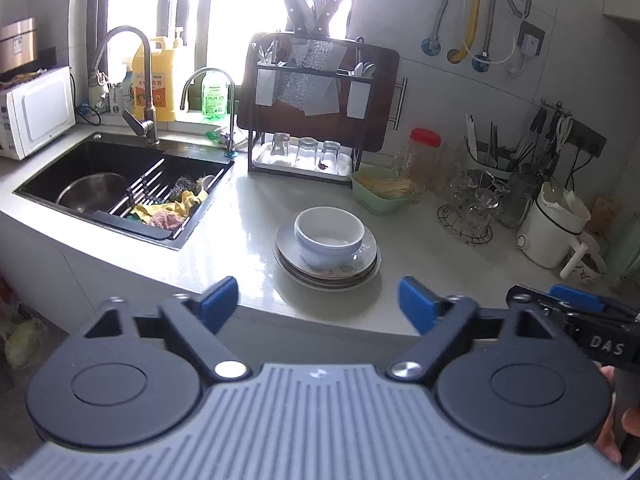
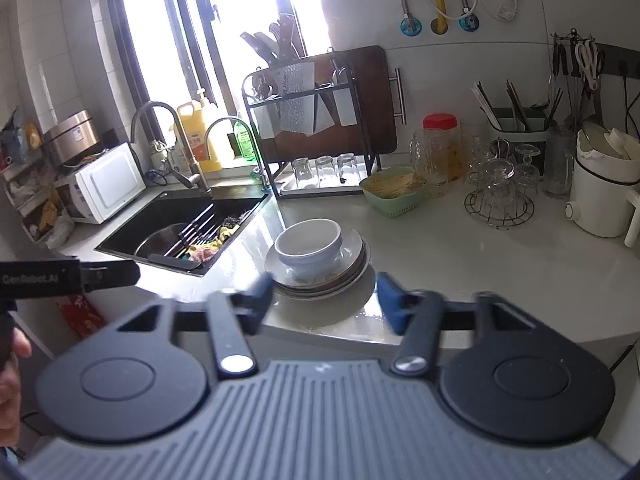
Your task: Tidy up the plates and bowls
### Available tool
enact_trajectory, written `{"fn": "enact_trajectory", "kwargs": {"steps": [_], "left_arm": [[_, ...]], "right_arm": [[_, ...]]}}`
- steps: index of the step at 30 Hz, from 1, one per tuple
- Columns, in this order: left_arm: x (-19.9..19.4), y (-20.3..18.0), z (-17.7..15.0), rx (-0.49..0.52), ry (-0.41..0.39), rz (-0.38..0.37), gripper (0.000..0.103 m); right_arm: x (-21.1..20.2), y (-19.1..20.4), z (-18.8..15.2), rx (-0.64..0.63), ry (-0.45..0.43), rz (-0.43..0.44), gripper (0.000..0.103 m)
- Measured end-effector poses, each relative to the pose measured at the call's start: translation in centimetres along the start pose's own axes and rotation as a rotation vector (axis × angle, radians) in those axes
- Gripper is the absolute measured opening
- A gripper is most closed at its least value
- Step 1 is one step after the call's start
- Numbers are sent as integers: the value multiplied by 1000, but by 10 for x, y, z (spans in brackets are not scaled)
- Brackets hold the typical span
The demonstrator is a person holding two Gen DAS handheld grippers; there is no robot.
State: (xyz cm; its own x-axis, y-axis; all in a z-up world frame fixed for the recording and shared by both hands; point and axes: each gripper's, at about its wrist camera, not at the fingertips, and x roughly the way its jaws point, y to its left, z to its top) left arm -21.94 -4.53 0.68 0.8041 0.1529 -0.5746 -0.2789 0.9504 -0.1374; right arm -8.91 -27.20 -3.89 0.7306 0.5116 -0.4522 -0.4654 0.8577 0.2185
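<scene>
Plates (image 1: 362, 266) sit stacked on the table (image 1: 420, 256) just right of the sink (image 1: 52, 178), a white bowl (image 1: 329, 236) on top. Both the left gripper (image 1: 318, 300) and right gripper (image 2: 325, 294) hover near, fingers spread, empty.

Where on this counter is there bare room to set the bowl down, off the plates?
Bare counter lies between the sink and the plate stack, and to the stack's right, before the glass rack. The back is crowded: dish rack, green basket, jars, white kettle.
</scene>
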Motion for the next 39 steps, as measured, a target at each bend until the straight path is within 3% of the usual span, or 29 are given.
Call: {"fn": "enact_trajectory", "kwargs": {"steps": [3, 19, 39], "left_arm": [[-1, -3, 2, 48, -5, -14, 101], [10, 9, -5, 13, 60, -7, 101], [4, 6, -11, 38, 71, -24, 101]], "right_arm": [[2, -2, 0, -5, -1, -30, 97], [-3, 6, -8, 7, 1, -36, 97], [-10, 15, -8, 6, -24, -35, 97]]}}
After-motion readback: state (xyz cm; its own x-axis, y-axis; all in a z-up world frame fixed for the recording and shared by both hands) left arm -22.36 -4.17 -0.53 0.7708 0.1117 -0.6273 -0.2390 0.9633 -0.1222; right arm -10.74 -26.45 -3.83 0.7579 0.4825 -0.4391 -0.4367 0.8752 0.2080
